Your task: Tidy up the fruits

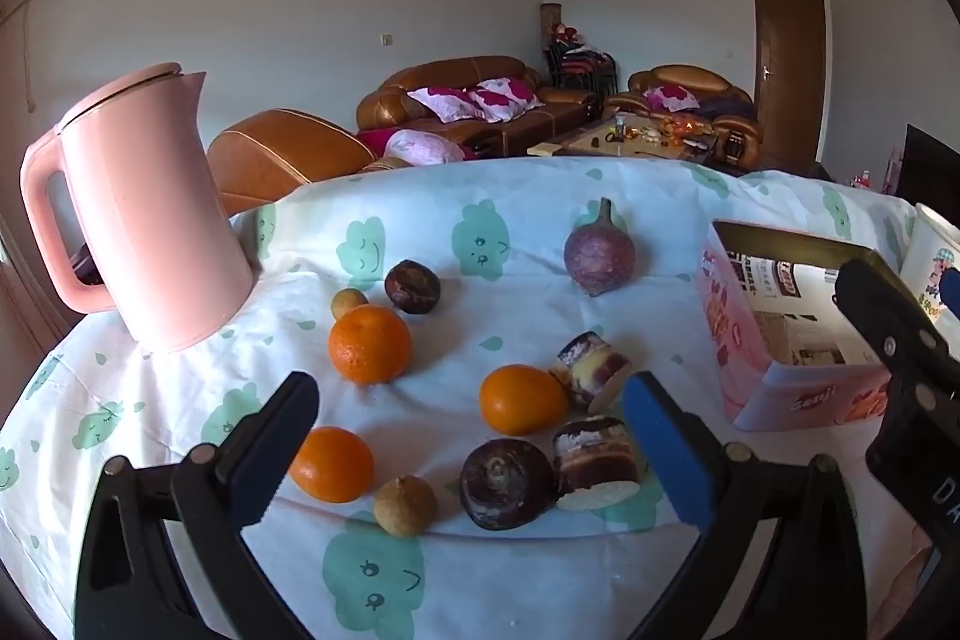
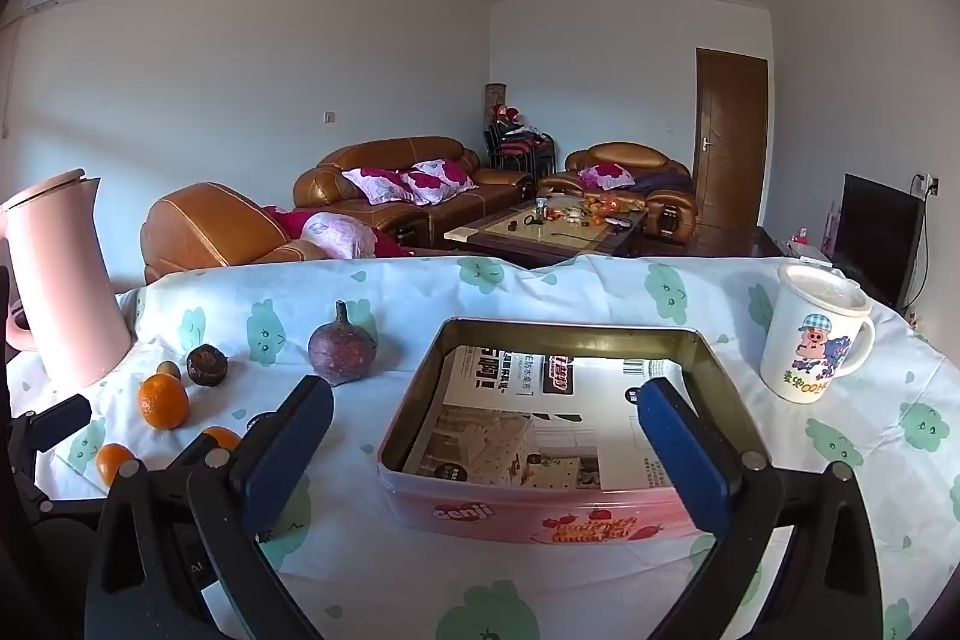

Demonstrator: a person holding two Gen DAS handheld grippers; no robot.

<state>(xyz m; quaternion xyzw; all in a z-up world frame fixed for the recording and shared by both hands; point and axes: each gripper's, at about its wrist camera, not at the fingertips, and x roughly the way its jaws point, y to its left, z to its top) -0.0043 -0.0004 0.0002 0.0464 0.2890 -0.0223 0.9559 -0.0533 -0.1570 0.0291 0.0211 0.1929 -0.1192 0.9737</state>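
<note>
Bright fruit on a cartoon-print cloth

Three oranges [image 1: 369,343] glow beside dark brown fruits [image 1: 507,484] and a mottled purple one [image 1: 599,254] on the desk's white cloth [image 1: 528,568] with mint-green smiling faces; a pale pink kettle [image 1: 141,214], a pink strawberry-printed tin [image 2: 540,514] and a white cartoon-pig mug [image 2: 810,340] stand by.

left gripper [image 1: 474,436]: black plastic frame, two long angled arms, each with a round silver pivot pin
left gripper pads [image 1: 663,436]: flat blue rectangular faces on the inner sides of the fingers
right gripper [image 2: 486,445]: same black frame, silver pins at the joints
right gripper pads [image 2: 684,445]: blue, slab-shaped
markings: white lettering on the right gripper's black body, partly cut off in the left wrist view
</note>
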